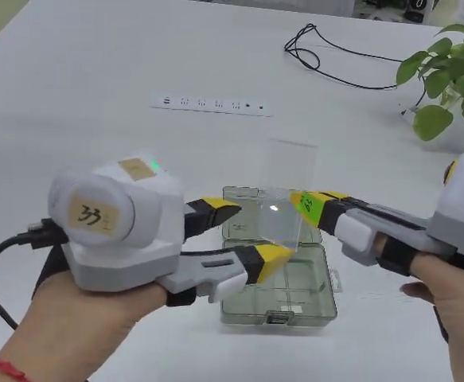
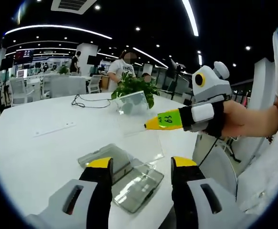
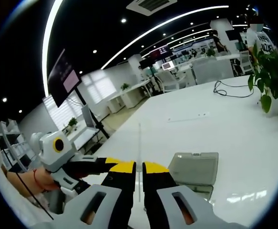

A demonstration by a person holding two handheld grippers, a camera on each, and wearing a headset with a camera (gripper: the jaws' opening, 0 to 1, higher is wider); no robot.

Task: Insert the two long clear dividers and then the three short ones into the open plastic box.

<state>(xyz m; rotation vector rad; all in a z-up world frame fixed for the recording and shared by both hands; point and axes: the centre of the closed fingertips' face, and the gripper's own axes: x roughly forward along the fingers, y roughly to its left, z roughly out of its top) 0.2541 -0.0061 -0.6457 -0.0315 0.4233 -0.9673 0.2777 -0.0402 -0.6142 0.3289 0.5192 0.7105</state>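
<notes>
Nearest the viewer, two grey-and-white hand-held tools with yellow tips are raised above a white surface (image 1: 96, 95). The left tool (image 1: 263, 231) comes in from the left with its jaws spread wide and nothing between them. It points toward the right tool, seemingly ready to steady or take over the sheet held there.

The right tool (image 1: 303, 200) reaches in from the right with its jaws pressed together on a clear divider (image 1: 291, 171), gripped at one side edge. The divider stands upright in the air, its lower edge just above the box. In the right gripper view it shows edge-on, as a thin pale line rising from between the closed jaws. Held this way, it looks lined up to slide down into slots in the box walls, though the slots are too faint to make out. Whether it is a long or a short divider cannot be told.

Directly below lies the open plastic box (image 1: 319, 294), smoky and see-through. It sits flat toward the near edge of the surface, with its lid folded back on the far side. No seated divider can be made out inside, so the task looks to be near its start.

Further on, a white power strip (image 1: 212, 103) lies across the middle of the surface. Toward the far right corner a black cable (image 1: 335, 56) loops, and a green leafy plant (image 1: 446, 72) stands.

Beyond is a large open office. It has a dark ceiling with long curved light strips (image 3: 143, 33) and rows of desks and chairs (image 2: 57, 88). A person (image 2: 119, 71) stands far off.
</notes>
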